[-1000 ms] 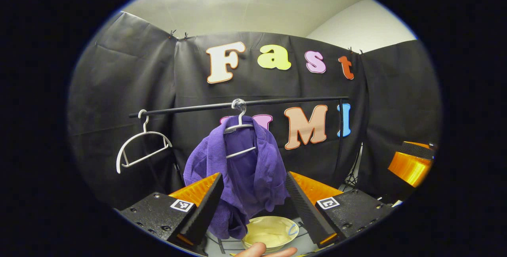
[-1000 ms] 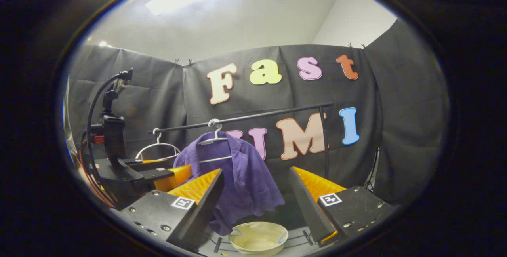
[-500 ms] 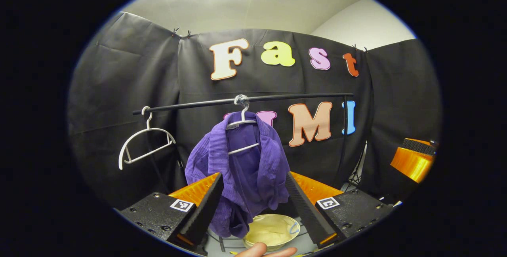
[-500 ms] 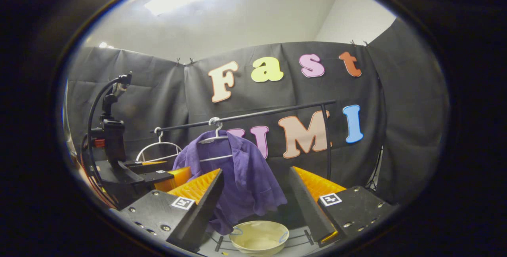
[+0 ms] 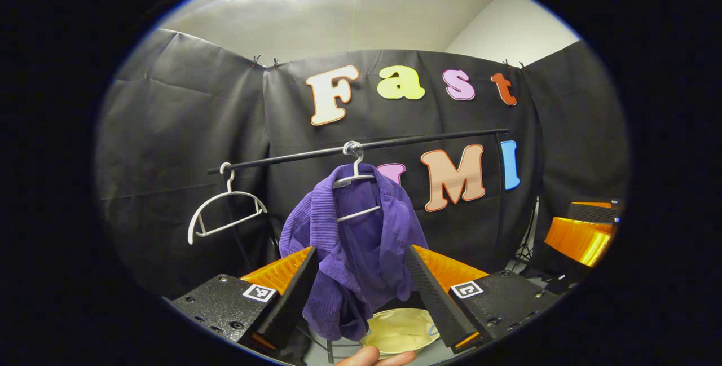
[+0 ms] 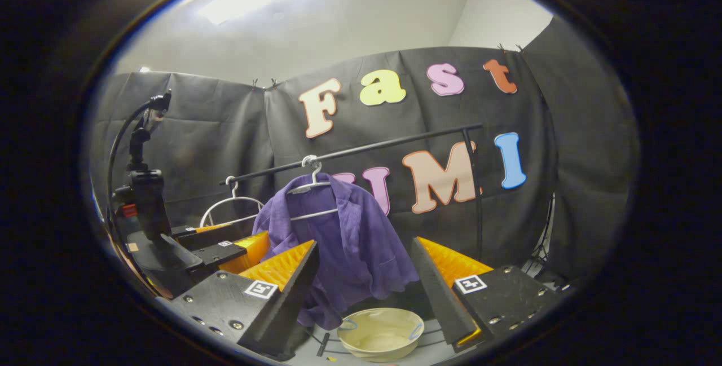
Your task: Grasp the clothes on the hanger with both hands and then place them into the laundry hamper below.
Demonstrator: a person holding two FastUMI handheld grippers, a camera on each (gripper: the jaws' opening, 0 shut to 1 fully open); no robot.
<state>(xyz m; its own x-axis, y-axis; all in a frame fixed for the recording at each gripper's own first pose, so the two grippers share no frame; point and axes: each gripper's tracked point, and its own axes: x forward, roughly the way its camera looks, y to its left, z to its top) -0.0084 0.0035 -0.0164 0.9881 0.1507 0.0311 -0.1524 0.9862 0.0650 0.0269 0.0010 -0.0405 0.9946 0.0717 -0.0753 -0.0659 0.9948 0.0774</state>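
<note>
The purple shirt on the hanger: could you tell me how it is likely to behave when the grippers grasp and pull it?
The purple shirt drapes in soft folds, so it is probably floppy and will sag. Its white hanger hangs by one hook, so it may swing.

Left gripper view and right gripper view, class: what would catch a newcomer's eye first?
A purple shirt hanging on a white hanger from the black rail, mid-picture. Below it sits a cream laundry hamper. An empty white hanger hangs further left on the rail.
</note>
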